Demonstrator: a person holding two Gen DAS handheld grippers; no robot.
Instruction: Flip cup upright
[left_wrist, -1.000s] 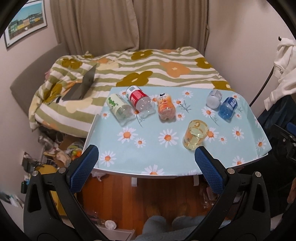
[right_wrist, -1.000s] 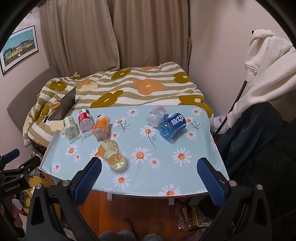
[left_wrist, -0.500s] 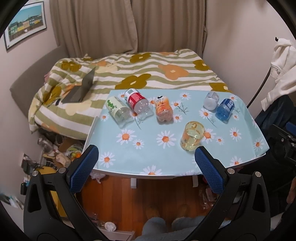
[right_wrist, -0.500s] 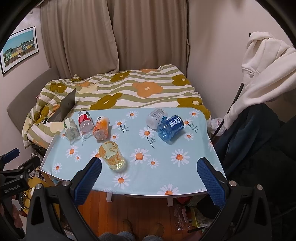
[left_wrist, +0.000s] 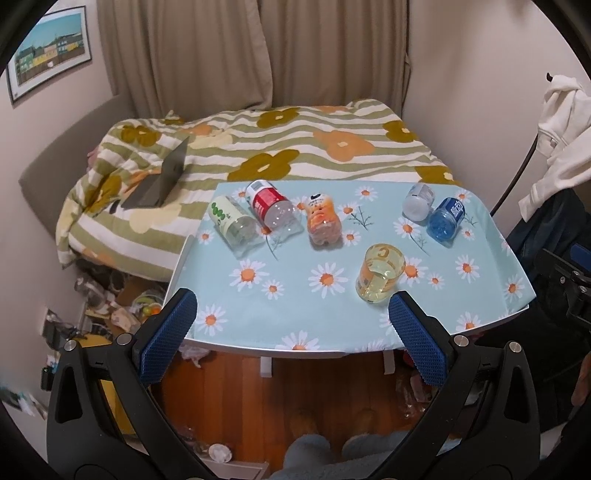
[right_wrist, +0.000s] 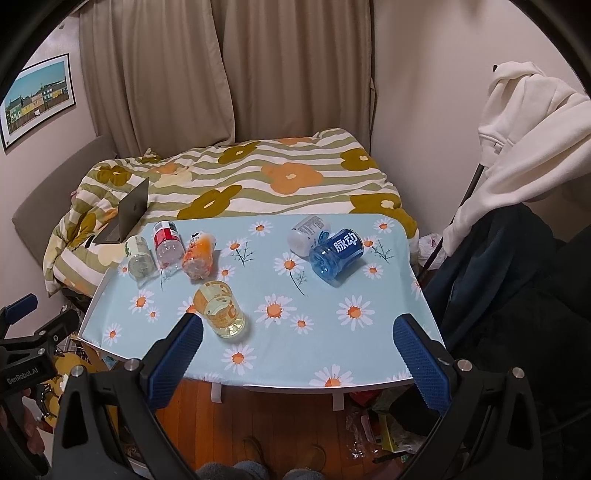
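Note:
A clear yellowish cup with orange print (left_wrist: 379, 274) lies on its side on the daisy-print table (left_wrist: 288, 317), near the front middle. It also shows in the right wrist view (right_wrist: 219, 309). My left gripper (left_wrist: 293, 325) is open and empty, held above the table's front edge, with the cup just beyond its right finger (left_wrist: 417, 339). My right gripper (right_wrist: 299, 350) is open and empty, above the front edge, with the cup just beyond its left finger (right_wrist: 173, 354).
Several bottles lie on the table: green-label (left_wrist: 232, 224), red-label (left_wrist: 271, 209), orange (left_wrist: 322, 220), white (left_wrist: 417, 201) and blue (left_wrist: 445, 220). A bed with a laptop (left_wrist: 162, 177) is behind. Clothes (right_wrist: 524, 122) hang at the right. Wooden floor below.
Both grippers have drawn back and risen slightly, so the table looks a little smaller and farther. The cup and bottles have not moved.

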